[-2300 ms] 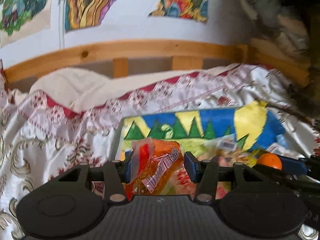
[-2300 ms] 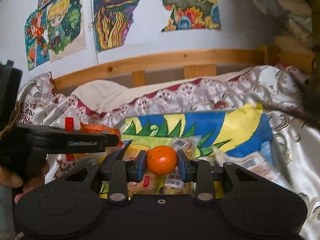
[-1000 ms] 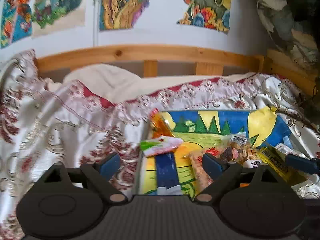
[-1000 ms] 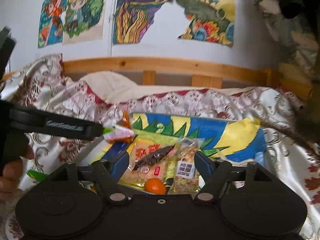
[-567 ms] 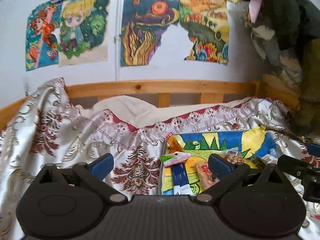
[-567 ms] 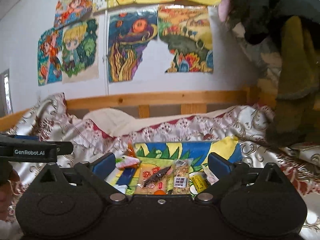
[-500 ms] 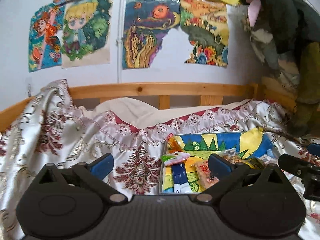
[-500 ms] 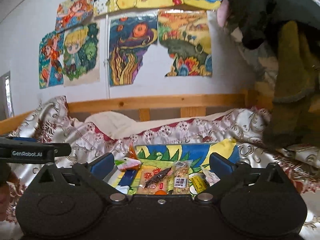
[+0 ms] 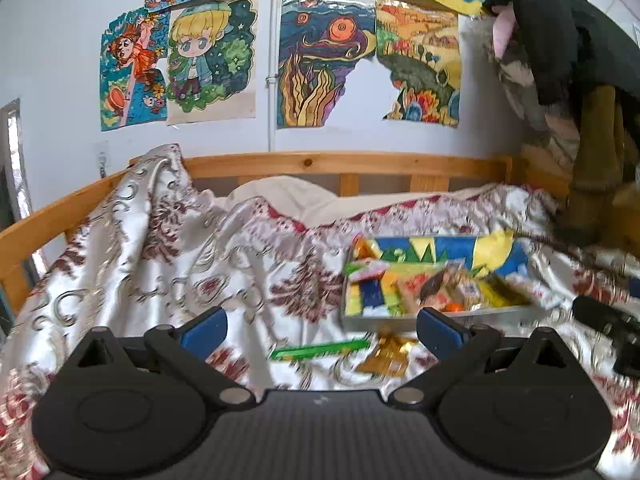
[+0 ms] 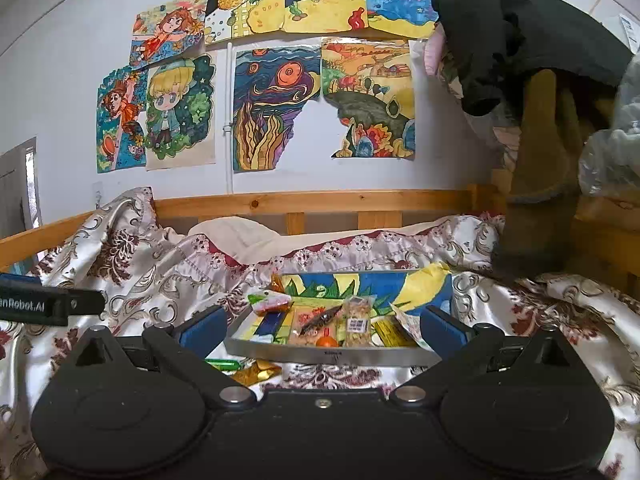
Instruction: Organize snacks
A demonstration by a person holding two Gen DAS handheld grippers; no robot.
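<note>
Snacks are lying packed in the tray (image 10: 332, 354) on the bedspread (image 10: 160, 276); a green packet (image 9: 320, 349) and gold wrapper (image 9: 386, 356) are sitting just outside. Both grippers, left (image 9: 320, 326) and right (image 10: 322, 326), are gaping wide, empty. Judgement: collecting those strays comes next.

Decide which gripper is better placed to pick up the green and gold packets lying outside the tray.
Probably left. The left gripper, open, frames the green packet and gold packet; the right gripper faces the tray.

Glossy satin bedspread (image 10: 520, 304) – matt metal tray (image 10: 328, 354), wooden rail (image 10: 320, 200).
</note>
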